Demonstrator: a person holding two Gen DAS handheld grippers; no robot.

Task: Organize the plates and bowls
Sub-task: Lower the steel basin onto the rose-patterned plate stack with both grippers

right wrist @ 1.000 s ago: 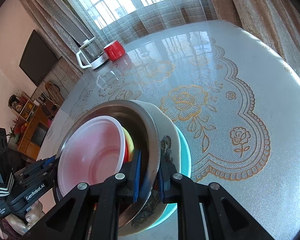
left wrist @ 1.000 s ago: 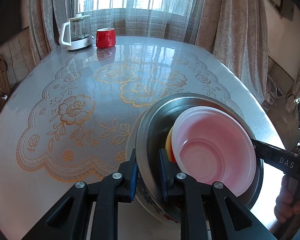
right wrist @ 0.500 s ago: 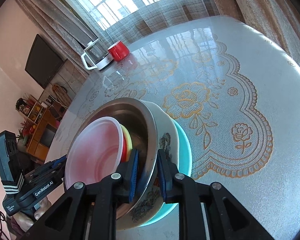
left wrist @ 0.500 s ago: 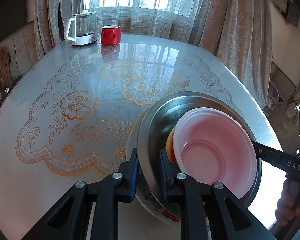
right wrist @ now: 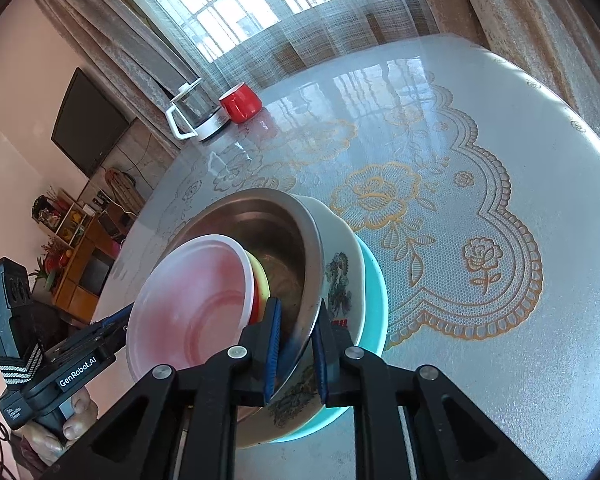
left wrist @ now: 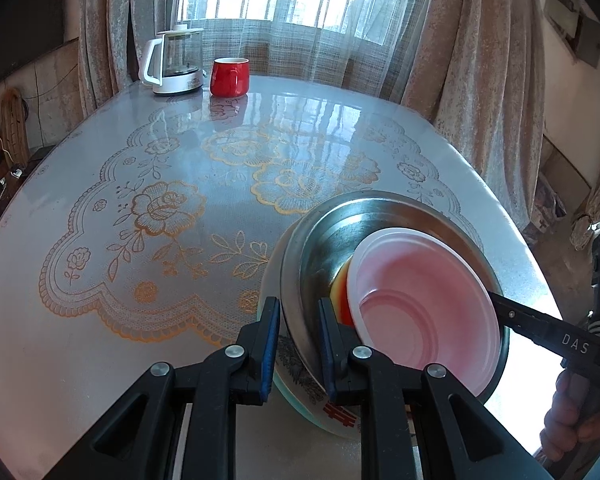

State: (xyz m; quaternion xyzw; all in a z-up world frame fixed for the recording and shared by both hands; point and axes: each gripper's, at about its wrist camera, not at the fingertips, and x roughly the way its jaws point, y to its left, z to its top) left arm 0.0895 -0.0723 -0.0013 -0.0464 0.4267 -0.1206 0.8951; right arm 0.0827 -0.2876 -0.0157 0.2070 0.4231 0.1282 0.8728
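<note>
A nested stack hangs above the table between both grippers. A steel bowl (left wrist: 324, 248) (right wrist: 284, 240) holds a pink plastic bowl (left wrist: 424, 312) (right wrist: 192, 304) with yellow and red dishes under it. Beneath the steel bowl sit a white patterned ceramic bowl (right wrist: 340, 276) (left wrist: 296, 364) and a teal plate (right wrist: 376, 300). My left gripper (left wrist: 298, 344) is shut on the steel bowl's near rim. My right gripper (right wrist: 296, 354) is shut on the opposite rim. The stack tilts.
The round table (left wrist: 100, 320) has a lace-pattern cover. A white kettle (left wrist: 176, 62) (right wrist: 192, 114) and a red mug (left wrist: 230, 76) (right wrist: 240, 102) stand at its far edge by the curtained window. A TV and wooden shelves show left in the right wrist view.
Both grippers have raised the stack of bowls a little and drawn it back from the table. The grip on the steel bowl rim is unchanged.
</note>
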